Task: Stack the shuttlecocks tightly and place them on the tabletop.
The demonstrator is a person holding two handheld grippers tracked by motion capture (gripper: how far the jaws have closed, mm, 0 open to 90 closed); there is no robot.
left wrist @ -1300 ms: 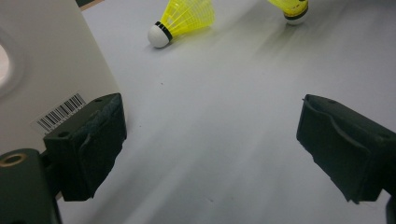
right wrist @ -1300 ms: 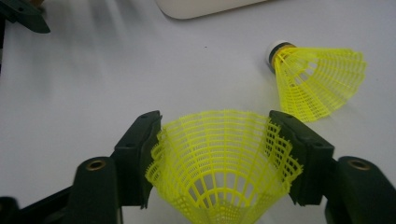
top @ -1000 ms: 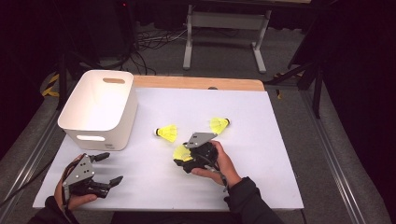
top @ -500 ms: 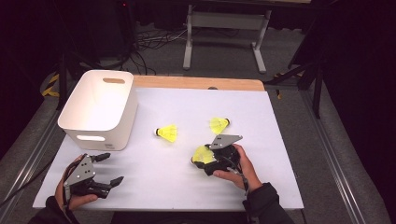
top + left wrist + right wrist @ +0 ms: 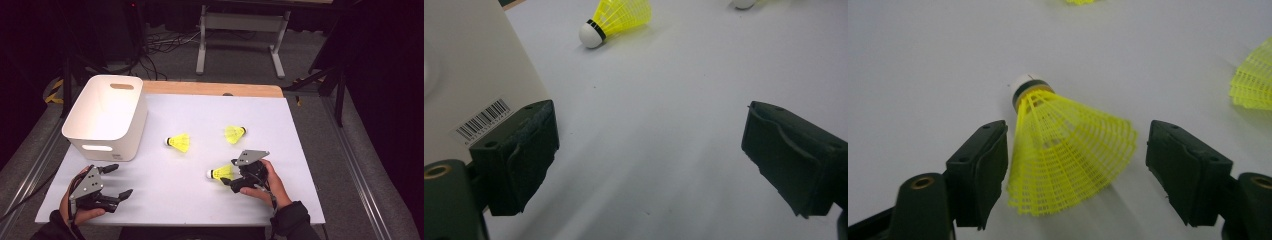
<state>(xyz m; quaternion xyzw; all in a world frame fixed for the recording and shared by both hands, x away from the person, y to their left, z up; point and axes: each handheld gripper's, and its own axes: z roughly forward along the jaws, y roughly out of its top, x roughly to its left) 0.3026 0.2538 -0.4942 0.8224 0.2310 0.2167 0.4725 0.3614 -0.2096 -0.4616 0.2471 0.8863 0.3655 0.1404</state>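
Three yellow shuttlecocks are spread on the white table (image 5: 165,200) | nearest shuttlecock (image 5: 1068,150) is framed between the parted, just-opening jaws of the right gripper (image 5: 1075,170), unclamped | left gripper (image 5: 649,160) is held wide open beside the white bin (image 5: 107,117).

White table (image 5: 300,150), white bin (image 5: 107,120) (left), three yellow shuttlecocks (image 5: 179,143) lying scattered
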